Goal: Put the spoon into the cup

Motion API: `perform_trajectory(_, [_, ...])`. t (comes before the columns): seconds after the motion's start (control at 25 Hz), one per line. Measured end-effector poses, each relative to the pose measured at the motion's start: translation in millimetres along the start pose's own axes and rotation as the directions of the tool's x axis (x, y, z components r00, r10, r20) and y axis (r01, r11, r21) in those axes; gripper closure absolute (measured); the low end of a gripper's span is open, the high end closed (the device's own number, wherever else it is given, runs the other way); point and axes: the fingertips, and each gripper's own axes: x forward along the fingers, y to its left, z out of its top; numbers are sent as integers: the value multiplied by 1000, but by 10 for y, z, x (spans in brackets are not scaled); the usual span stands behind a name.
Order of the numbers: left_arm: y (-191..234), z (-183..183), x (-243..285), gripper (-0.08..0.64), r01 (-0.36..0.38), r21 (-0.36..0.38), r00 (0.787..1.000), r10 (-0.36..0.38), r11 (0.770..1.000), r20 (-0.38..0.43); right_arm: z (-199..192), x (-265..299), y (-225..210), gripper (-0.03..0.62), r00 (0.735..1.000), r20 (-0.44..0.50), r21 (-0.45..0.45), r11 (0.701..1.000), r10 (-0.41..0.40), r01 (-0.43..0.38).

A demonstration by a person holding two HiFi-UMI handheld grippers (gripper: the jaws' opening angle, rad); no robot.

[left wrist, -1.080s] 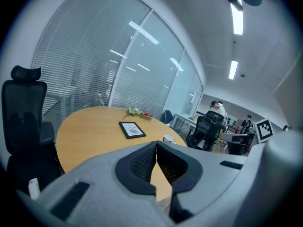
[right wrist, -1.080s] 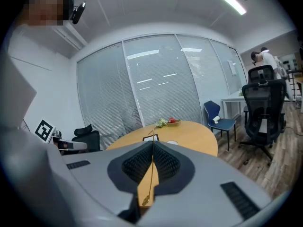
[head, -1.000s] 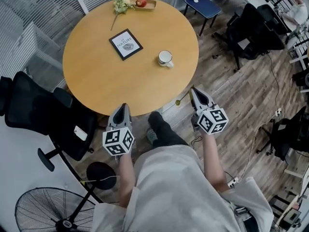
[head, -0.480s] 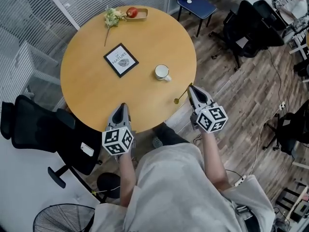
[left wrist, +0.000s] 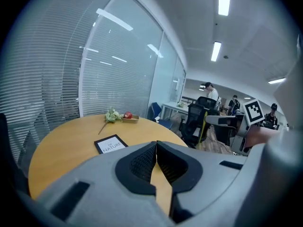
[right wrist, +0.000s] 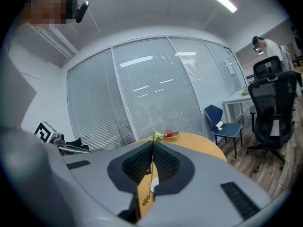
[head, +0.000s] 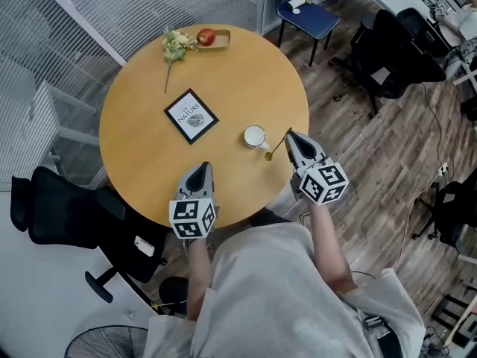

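Two claws work above one round wooden surface, which carries a framed card toward the middle and the white cup nearer our right edge. The left claw hovers over the near rim, its jaws pressed together with nothing between them. The right claw is clamped on the handle of the thin gold spoon. The spoon's bowl end hangs below the tips, just beside the cup and not yet inside it. A second ago the spoon was out beyond the surface's edge, over the floor; since then we have carried it in toward the cup. We judge the approach nearly done: the bowl end has yet to go over the lip, down, and be released.
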Motion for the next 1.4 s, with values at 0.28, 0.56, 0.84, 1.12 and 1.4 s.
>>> perform_trajectory(0.28, [59,107,249,551,-36,139,998,44,990,-53,62,396,-133,591,1000,-3,19,999,25,-25])
perform_trajectory(0.56, [153,197,442,551,-37,125,997,44,991,-57,78,703,-164,591,998,-25,18,998,58,-57])
perform_trajectory(0.84, [156,162,557,551,-19,123,996,30,992,-83,62,834,-205,591,997,-34,22,998,65,-64])
perform_trajectory(1.12, [128,331,629,551,13,112,997,-5,994,-73,53,897,-222,591,997,-34,34,997,65,-64])
perform_trajectory(1.4, [111,751,668,551,45,143,999,-45,989,-5,37,978,-266,591,998,-27,46,997,59,-58])
